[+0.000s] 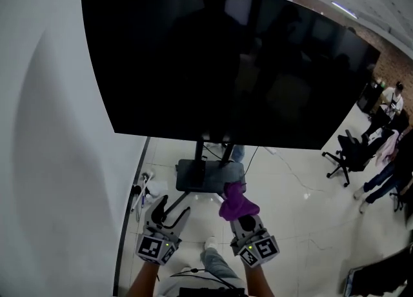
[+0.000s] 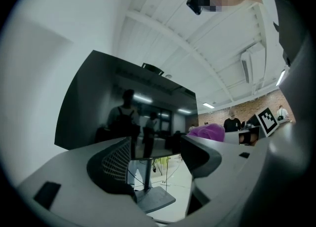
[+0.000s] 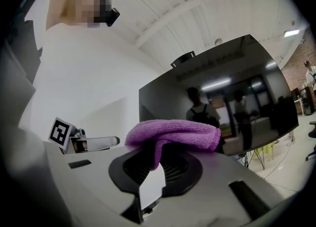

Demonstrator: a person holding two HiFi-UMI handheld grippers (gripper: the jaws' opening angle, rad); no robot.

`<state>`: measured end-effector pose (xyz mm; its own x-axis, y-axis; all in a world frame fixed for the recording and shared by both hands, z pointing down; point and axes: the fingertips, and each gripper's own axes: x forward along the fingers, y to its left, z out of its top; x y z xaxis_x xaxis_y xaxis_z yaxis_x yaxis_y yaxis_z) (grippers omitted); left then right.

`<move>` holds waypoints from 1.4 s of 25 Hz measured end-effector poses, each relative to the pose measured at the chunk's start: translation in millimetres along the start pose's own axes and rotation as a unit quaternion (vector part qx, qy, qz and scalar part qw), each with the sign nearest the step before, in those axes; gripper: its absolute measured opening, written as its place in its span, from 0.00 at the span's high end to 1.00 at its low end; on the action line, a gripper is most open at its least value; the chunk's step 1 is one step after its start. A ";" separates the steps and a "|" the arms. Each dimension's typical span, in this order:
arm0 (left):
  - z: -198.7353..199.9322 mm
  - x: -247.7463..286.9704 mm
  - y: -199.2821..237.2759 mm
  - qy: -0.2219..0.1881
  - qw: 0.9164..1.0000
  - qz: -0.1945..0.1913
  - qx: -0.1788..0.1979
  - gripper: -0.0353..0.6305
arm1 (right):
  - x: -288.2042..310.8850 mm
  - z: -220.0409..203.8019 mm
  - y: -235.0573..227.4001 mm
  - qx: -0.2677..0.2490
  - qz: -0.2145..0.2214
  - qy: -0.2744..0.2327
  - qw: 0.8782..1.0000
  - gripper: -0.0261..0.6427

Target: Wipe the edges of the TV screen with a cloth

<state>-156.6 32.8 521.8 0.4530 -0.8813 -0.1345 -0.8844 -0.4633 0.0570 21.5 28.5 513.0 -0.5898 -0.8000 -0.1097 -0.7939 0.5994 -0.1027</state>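
Holding purple microfibre cloth (image 1: 237,204) clamped in right gripper (image 3: 157,167), below wide black flat TV screen (image 1: 226,63), no contact yet. Jaws of left gripper (image 2: 155,152) apart, empty. Approach step; nxt: lift cloth to TV's btm edge.

Left gripper (image 1: 170,210) and right gripper (image 1: 239,217) had pale grey bodies with black gridded pads (image 2: 114,161). Each carried a cube of black-and-white square markers and a small green light. Person wore blue jeans (image 1: 217,263).

The TV screen (image 1: 226,63) stands above its stand base (image 1: 210,176), wall (image 1: 51,128) at left. Below, the left gripper (image 1: 171,210) lies beside the right gripper (image 1: 242,219), the cloth (image 1: 237,203) in its jaws.
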 end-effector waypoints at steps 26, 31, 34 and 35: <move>25.6 230.6 29.9 -0.032 0.999 0.033 0.023 0.51 | 137.2 75.8 -193.3 -0.003 0.055 -0.090 0.994 0.90; 31.8 250.9 47.7 -0.023 1.000 0.002 0.004 0.51 | 167.7 138.2 -207.1 -0.049 0.038 -0.134 0.989 0.90; 37.9 253.0 66.2 -0.017 1.000 -0.007 -0.013 0.51 | 194.3 208.7 -203.0 -0.120 0.033 -0.173 0.977 0.90; 36.5 252.9 71.7 -0.015 1.000 -0.009 -0.013 0.51 | 201.3 234.7 -199.4 -0.154 0.032 -0.187 0.970 0.90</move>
<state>-109.6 -220.0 455.7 0.4651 -0.8697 -0.1650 -0.8725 -0.4819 0.0805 95.7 -245.8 279.3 -0.5904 -0.6606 -0.4637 -0.7975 0.5656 0.2097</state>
